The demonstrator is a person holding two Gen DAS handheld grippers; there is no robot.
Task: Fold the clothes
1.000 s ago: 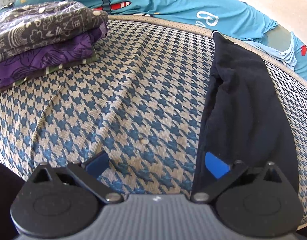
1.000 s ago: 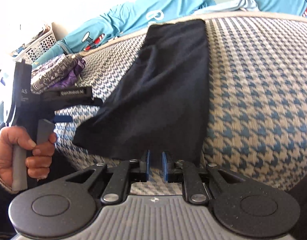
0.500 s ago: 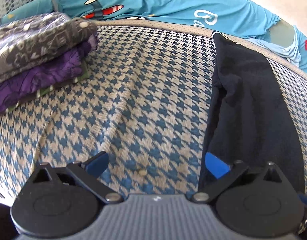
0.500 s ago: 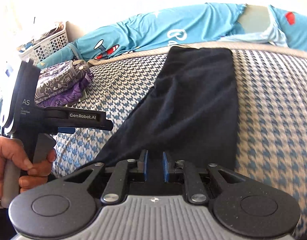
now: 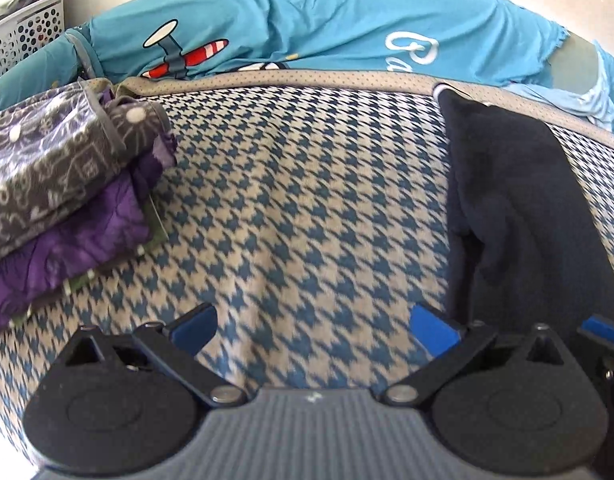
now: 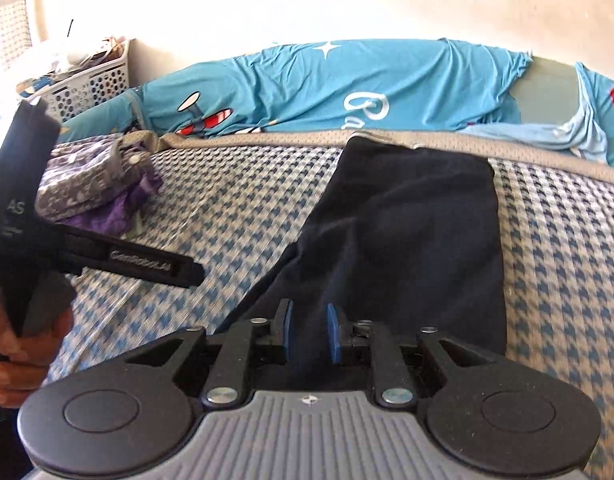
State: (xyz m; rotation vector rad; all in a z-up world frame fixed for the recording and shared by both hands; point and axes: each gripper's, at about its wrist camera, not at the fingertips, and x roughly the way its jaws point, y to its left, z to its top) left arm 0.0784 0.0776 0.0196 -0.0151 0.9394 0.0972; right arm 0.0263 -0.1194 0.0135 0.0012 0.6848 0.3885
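Observation:
A long black garment [image 6: 411,232] lies lengthwise on the houndstooth bedspread [image 6: 235,208], its far end at the beige border. My right gripper [image 6: 309,332] is shut on the garment's near end, and black cloth fills the narrow gap between its blue pads. In the left wrist view the same black garment [image 5: 519,208] runs along the right side. My left gripper [image 5: 314,330] is open over bare bedspread [image 5: 299,220], with its right fingertip [image 5: 433,330] just beside the garment's left edge. A hand holds the left gripper [image 6: 27,240] at the left of the right wrist view.
A stack of folded clothes [image 5: 67,184], grey patterned on top of purple, sits on the bedspread's left side. A crumpled turquoise sheet [image 5: 307,28] with plane prints lies beyond the beige border. A white perforated basket [image 6: 91,84] stands at the far left by the wall.
Both views have tilted up and moved in over the bed. The right gripper has kept hold of the garment's near end while rising. The left gripper has stayed open.

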